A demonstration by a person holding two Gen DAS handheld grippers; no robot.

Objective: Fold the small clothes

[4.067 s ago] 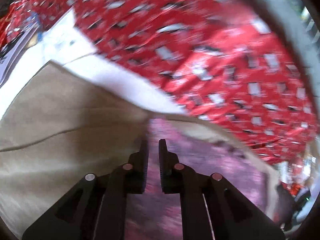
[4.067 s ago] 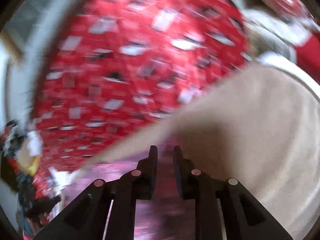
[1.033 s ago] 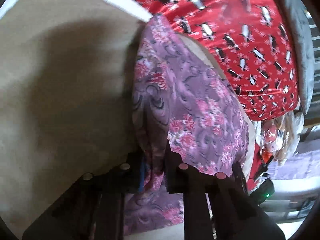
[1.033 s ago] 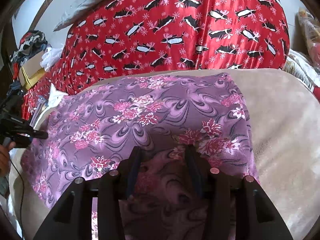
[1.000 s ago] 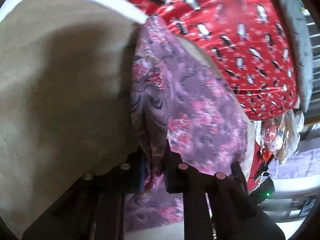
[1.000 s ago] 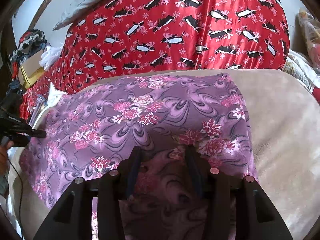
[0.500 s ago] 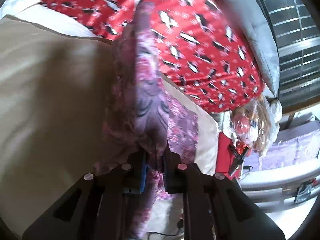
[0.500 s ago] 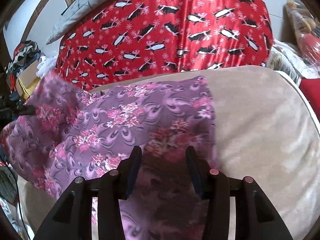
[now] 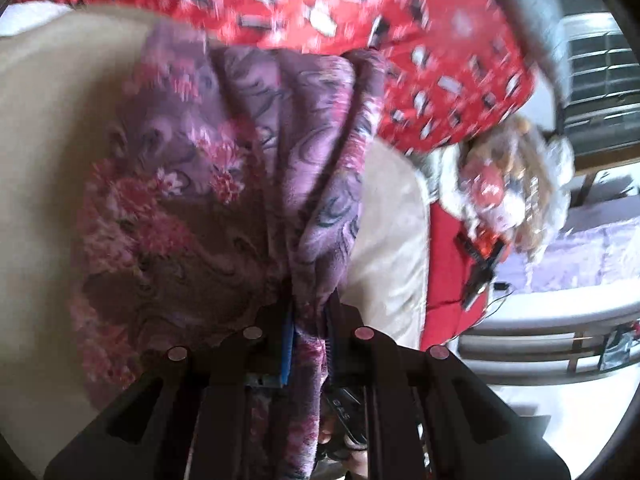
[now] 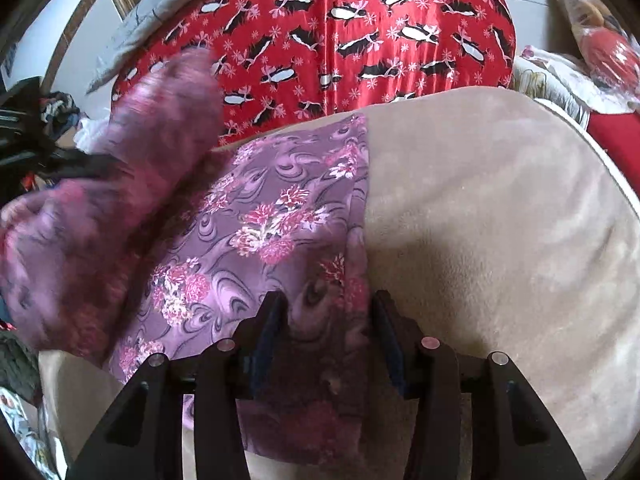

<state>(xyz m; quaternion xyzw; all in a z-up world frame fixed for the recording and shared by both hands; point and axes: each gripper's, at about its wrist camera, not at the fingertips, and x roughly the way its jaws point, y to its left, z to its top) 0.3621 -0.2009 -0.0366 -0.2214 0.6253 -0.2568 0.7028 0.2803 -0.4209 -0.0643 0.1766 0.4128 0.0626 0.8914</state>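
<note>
A purple cloth with pink flowers (image 10: 272, 216) lies on a beige blanket (image 10: 480, 220). My left gripper (image 9: 310, 308) is shut on a bunched edge of the purple cloth (image 9: 320, 208), which hangs from it in folds above the blanket. In the right wrist view that lifted part (image 10: 120, 184) arches blurred over the cloth's left half. My right gripper (image 10: 328, 304) points down at the cloth's near right edge. Its jaws stand apart with the hem lying loose between them, not pinched.
A red quilt with a penguin pattern (image 10: 360, 32) rises behind the blanket, with a grey pillow (image 10: 160, 12) above it. A plastic-wrapped toy (image 9: 504, 184) and a red cover (image 9: 444, 260) lie past the blanket's right end. Clutter fills the far left (image 10: 56, 108).
My left gripper has carried its edge of the cloth up and rightward over the rest, doubling it. The cloth's right edge has slid from beyond my right gripper's fingers to between them.
</note>
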